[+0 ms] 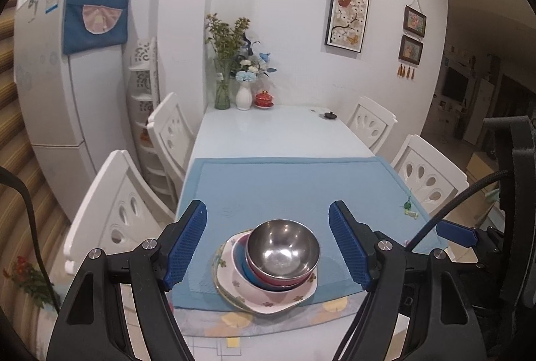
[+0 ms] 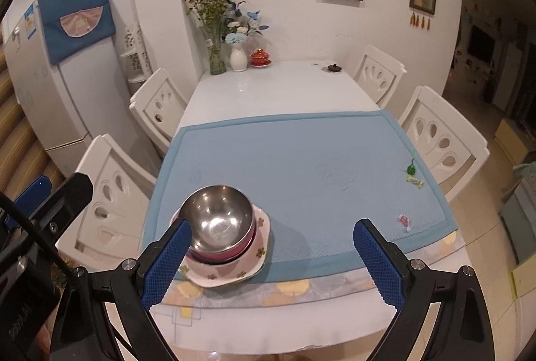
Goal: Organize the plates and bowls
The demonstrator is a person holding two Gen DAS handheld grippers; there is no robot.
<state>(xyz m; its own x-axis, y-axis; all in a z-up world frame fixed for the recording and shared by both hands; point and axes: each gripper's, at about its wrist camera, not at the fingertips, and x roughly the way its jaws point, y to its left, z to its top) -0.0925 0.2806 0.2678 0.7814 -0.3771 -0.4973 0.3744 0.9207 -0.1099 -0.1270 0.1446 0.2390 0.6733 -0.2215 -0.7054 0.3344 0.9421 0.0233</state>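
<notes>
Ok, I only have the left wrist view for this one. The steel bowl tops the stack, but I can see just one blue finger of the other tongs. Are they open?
Observer: Yes. In the right wrist view the right tongs stand wide open with nothing between the pads. The steel bowl shows just beyond their left pad, ungripped.
Operator: Is there anything on the mat that my view hides?
Observer: A pink-wrapped sweet lies on the blue mat near its front right corner, well apart from the bowl.
</notes>
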